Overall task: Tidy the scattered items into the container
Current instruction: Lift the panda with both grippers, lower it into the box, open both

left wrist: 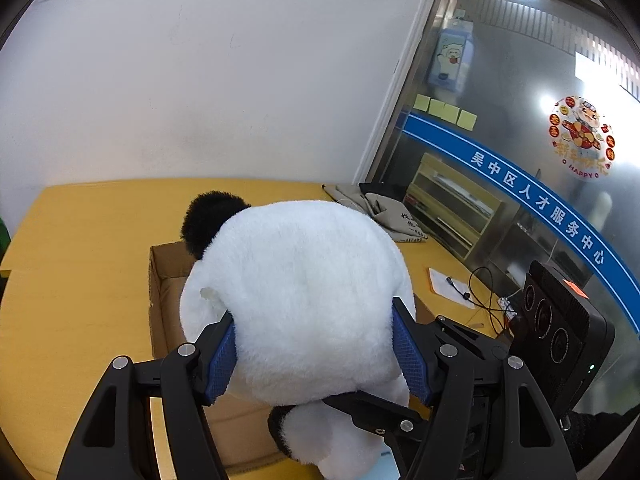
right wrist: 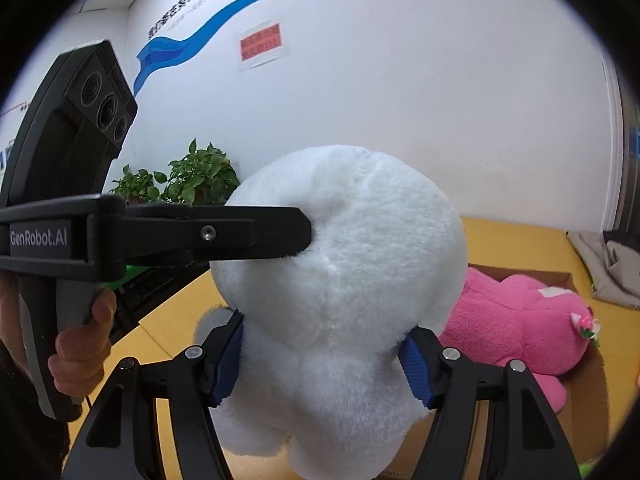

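Observation:
A big white plush panda [left wrist: 304, 292] with black ears fills both views. My left gripper [left wrist: 316, 354] is shut on its body and holds it above the open cardboard box [left wrist: 164, 284]. My right gripper [right wrist: 326, 360] is also shut on the panda [right wrist: 344, 264], from another side. The left gripper's finger [right wrist: 240, 232] presses into the plush in the right wrist view. A pink plush toy [right wrist: 516, 328] lies inside the box [right wrist: 596, 400]. The panda hides most of the box.
The box stands on a yellow table [left wrist: 80, 248]. A grey cloth bag [left wrist: 380, 208] lies at the table's far right, by a glass partition [left wrist: 520, 140]. Paper and cables [left wrist: 460, 288] lie right of the box. Potted plants [right wrist: 188, 180] stand by the white wall.

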Available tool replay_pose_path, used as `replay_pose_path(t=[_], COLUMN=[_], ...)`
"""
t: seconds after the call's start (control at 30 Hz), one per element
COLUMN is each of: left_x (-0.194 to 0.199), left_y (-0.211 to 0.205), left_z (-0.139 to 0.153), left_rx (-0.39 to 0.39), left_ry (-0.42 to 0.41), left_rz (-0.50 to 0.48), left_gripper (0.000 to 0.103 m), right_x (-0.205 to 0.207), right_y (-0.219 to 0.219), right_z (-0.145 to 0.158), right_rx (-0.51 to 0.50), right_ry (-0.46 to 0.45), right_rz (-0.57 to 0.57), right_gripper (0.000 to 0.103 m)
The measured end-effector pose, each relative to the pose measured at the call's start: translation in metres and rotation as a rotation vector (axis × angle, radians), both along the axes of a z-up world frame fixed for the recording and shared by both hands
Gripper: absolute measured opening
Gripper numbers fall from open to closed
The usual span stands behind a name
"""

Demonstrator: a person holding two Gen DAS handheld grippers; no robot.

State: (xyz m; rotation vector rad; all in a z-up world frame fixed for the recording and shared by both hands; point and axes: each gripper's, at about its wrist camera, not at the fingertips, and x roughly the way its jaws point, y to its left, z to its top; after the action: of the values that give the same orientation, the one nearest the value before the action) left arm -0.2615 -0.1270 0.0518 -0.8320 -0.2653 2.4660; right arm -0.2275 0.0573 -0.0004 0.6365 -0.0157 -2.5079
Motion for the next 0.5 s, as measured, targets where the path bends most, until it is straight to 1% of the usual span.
replay_pose_path(t=[0.07, 0.17, 0.27, 0.37, 0.43, 0.5], left_x=[-0.017, -0.045, -0.064, -0.064, -0.058, -0.053], left_y=[-0.001, -0.003, -0.003, -0.012, -0.02, -0.029], left_z=[-0.015, -0.045, -0.075, -0.097, -0.102, -0.105], left_rx=[0.01, 0.024, 0.014, 0.001, 0.015, 0.007], left_ry=[-0.03, -0.099, -0.176, -0.226, -0.238, -0.245], left_rz=[-0.002, 0.006, 0.021, 0.049, 0.068, 0.091], left_gripper=[0.073, 0.073, 0.073, 0.073, 0.073, 0.073], right_x=[-0.017, -0.042, -0.062, -0.076, -0.078, -0.082], right_y=[0.001, -0.001, -0.004, -0.008, -0.013, -0.021], right_z=[-0.011, -0.029, -0.056, -0.081, -0.087, -0.09], right_rx=[0.004, 0.015, 0.01, -0.022, -0.02, -0.014], right_ry=[-0.033, -0.093, -0.194, -0.328, -0.361, -0.383], right_rz=[-0.007, -0.016, -0.025, -0.017, -0.003, 0.017], right_gripper=[0.067, 0.067, 0.067, 0.067, 0.067, 0.066])
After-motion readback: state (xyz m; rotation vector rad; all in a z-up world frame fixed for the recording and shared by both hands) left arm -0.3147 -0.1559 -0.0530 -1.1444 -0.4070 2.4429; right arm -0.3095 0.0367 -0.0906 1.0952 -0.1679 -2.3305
